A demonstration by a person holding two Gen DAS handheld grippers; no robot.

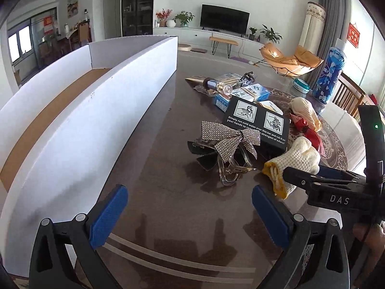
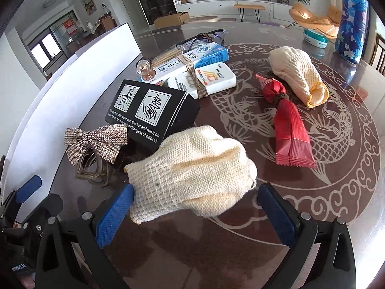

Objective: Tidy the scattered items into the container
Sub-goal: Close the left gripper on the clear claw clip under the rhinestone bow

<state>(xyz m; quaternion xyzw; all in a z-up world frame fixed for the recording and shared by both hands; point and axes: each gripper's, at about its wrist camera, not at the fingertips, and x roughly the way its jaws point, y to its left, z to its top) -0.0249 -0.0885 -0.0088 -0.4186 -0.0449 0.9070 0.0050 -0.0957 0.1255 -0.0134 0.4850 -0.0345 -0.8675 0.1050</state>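
A white cardboard box [image 1: 101,110] with a brown floor stands at the table's left; its wall also shows in the right wrist view [image 2: 72,89]. Scattered beside it lie a rhinestone bow hair clip [image 1: 226,142] [image 2: 96,139], a black printed box [image 1: 259,122] [image 2: 149,106], a near cream glove [image 1: 293,161] [image 2: 192,180], a far cream glove [image 2: 298,74], a red wrapper [image 2: 288,130] and tied packets [image 2: 192,69]. My left gripper [image 1: 190,214] is open and empty, short of the hair clip. My right gripper [image 2: 196,213] is open, its jaws on either side of the near glove's cuff.
A blue patterned bottle [image 1: 329,77] [image 2: 351,21] and a teal-lidded jar [image 1: 299,85] [image 2: 315,38] stand at the far right of the dark glass table [image 1: 173,192]. A small glass bottle [image 1: 219,86] lies among the packets. Chairs stand beyond the table's right edge.
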